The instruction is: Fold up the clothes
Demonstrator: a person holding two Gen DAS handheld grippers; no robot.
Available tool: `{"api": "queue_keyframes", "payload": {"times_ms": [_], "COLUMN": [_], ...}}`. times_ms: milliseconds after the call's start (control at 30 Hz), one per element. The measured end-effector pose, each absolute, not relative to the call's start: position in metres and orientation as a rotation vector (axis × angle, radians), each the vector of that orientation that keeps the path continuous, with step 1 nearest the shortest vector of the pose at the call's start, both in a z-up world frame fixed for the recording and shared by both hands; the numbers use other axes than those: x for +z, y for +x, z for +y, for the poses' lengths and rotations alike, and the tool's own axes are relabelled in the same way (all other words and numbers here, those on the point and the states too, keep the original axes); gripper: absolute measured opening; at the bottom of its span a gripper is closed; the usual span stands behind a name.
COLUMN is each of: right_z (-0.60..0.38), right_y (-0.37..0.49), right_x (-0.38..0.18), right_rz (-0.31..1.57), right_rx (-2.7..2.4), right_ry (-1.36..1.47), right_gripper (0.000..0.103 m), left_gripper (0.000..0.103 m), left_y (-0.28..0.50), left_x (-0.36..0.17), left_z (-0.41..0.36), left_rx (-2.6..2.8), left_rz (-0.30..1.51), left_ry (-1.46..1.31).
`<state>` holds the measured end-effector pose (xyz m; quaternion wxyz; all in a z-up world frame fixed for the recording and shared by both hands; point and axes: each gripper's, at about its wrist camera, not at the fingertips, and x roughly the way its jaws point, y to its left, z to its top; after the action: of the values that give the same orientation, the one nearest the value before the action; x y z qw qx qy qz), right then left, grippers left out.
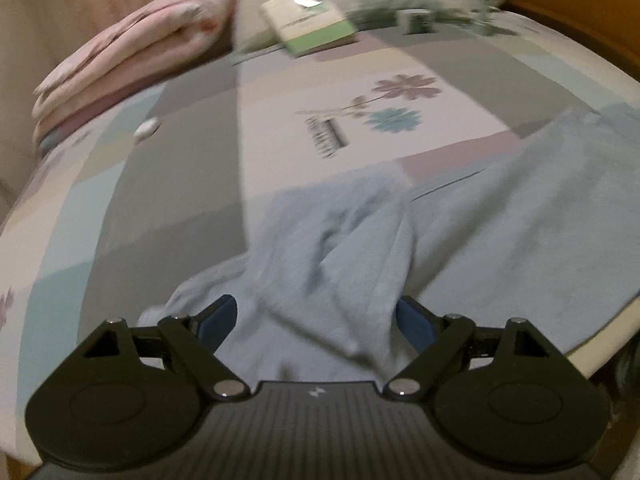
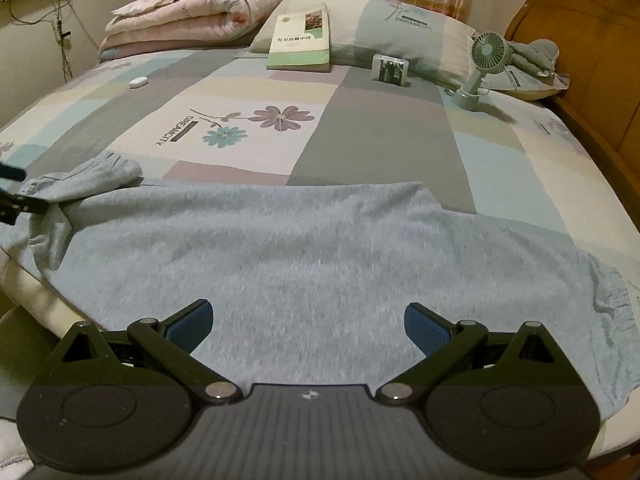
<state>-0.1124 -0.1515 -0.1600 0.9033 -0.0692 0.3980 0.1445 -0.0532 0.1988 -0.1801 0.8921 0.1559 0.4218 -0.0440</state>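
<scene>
Light blue garment (image 2: pixel 280 248) is spread flat across the near edge of the bed (image 2: pixel 380 144). Left hand-held gripper (image 1: pixel 316 318) is wide open over a bunched-up sleeve (image 1: pixel 332 248), not pinching it. Right hand-held gripper (image 2: pixel 308 320) hangs wide open too, holding nothing.

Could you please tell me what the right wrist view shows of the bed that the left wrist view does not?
Only the right wrist view shows the blue garment's flat body spread wide, its right sleeve, and the wooden headboard clearly. Only the left wrist view shows the bunched left sleeve lying between the open left gripper. Both share the book, the pink quilt, the small fan, blurred on the left, and the patchwork sheet. The right gripper is open too.
</scene>
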Motion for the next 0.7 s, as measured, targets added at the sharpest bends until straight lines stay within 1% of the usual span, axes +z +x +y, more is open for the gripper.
{"api": "queue_keyframes", "payload": {"times_ms": [200, 400, 433, 467, 500, 533, 567, 600, 633, 667, 700], "right_z": [-0.159, -0.173, -0.176, -0.178, -0.181, -0.184, -0.186, -0.187, -0.190, -0.191, -0.193], "right_y": [-0.110, -0.104, -0.104, -0.104, -0.105, -0.105, -0.105, -0.105, -0.105, -0.105, -0.104], "right_x": [-0.166, -0.178, -0.178, -0.179, -0.179, -0.180, -0.180, -0.180, -0.181, -0.181, -0.182], "right_rz": [0.826, 0.846, 0.845, 0.844, 0.844, 0.843, 0.841, 0.839, 0.838, 0.840, 0.841], "right_rx": [0.308, 0.302, 0.303, 0.303, 0.303, 0.303, 0.301, 0.299, 0.296, 0.295, 0.294], "right_ry": [-0.109, -0.051, -0.042, -0.033, -0.024, -0.015, -0.012, -0.008, 0.000, 0.007, 0.015], "right_gripper": [0.103, 0.103, 0.103, 0.103, 0.103, 0.103, 0.103, 0.103, 0.103, 0.103, 0.103], "left_gripper": [0.087, 0.086, 0.083, 0.072, 0.064, 0.051, 0.040, 0.033, 0.018, 0.013, 0.013], "left_y": [-0.017, 0.037, 0.045, 0.052, 0.056, 0.058, 0.060, 0.060, 0.057, 0.052, 0.048], "left_x": [-0.180, -0.204, -0.209, -0.215, -0.218, -0.220, -0.222, -0.221, -0.218, -0.214, -0.210], "left_z": [0.150, 0.122, 0.122, 0.123, 0.127, 0.132, 0.138, 0.144, 0.149, 0.152, 0.155], "left_rx": [-0.122, -0.123, -0.111, -0.100, -0.100, -0.105, -0.109, -0.118, -0.111, -0.100, -0.091], "left_rz": [0.883, 0.987, 1.011, 1.038, 1.060, 1.082, 1.102, 1.111, 1.110, 1.098, 1.083], "left_ry": [0.468, 0.509, 0.509, 0.508, 0.486, 0.456, 0.427, 0.386, 0.364, 0.362, 0.365]}}
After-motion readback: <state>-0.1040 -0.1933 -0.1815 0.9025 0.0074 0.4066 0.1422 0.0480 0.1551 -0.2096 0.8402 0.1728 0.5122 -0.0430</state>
